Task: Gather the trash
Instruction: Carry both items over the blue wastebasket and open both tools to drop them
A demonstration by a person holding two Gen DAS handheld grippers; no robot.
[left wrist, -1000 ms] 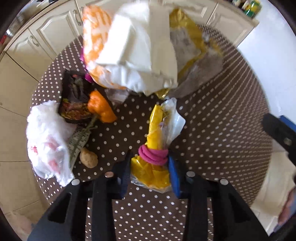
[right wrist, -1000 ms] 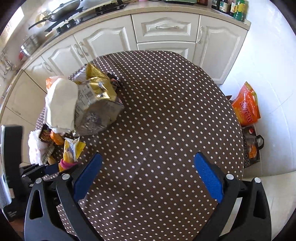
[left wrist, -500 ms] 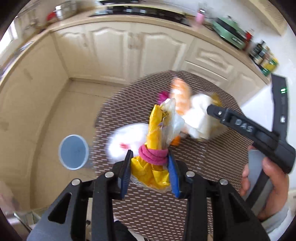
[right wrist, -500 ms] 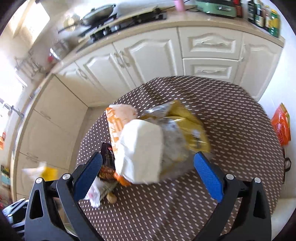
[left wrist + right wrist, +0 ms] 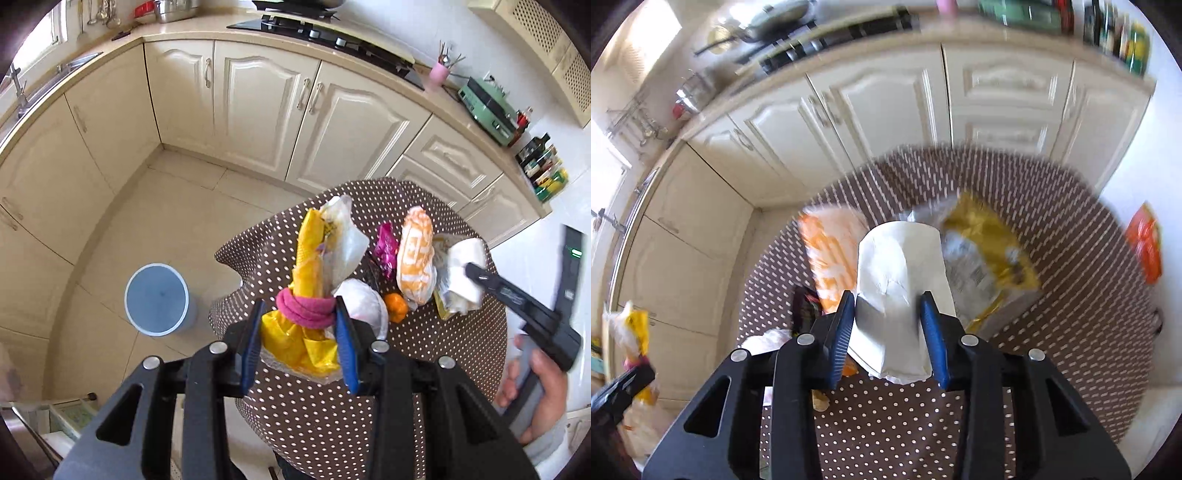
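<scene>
Between my left gripper's [image 5: 299, 332] blue pads sits a yellow plastic bag [image 5: 306, 291] with a pink band [image 5: 306, 312] wound round its middle; the pads press it from both sides and it hangs clear above the edge of the round table [image 5: 461, 343] with the brown polka-dot cloth. Its upper end, yellow and clear film, stands upright ahead of the fingers. Down on the floor to the left, well apart from the table, I note a blue bin [image 5: 157, 299], open at the top.

On the right side, my right gripper's [image 5: 888, 332] jaws are closing on a white paper packet [image 5: 901, 288], which lies between the pads with both blue pads against its sides; the view is motion-blurred. Just behind the packet lie a gold foil bag [image 5: 990, 258] to the right and an orange-and-white bag [image 5: 831, 258] to the left, both on the table.

From the left camera I also record a small orange fruit [image 5: 396, 307], a white crumpled bag [image 5: 364, 308] and a magenta wrapper [image 5: 386, 247] among the litter on the cloth. A hand [image 5: 535, 391] holds the right gripper's handle at the right edge.
</scene>
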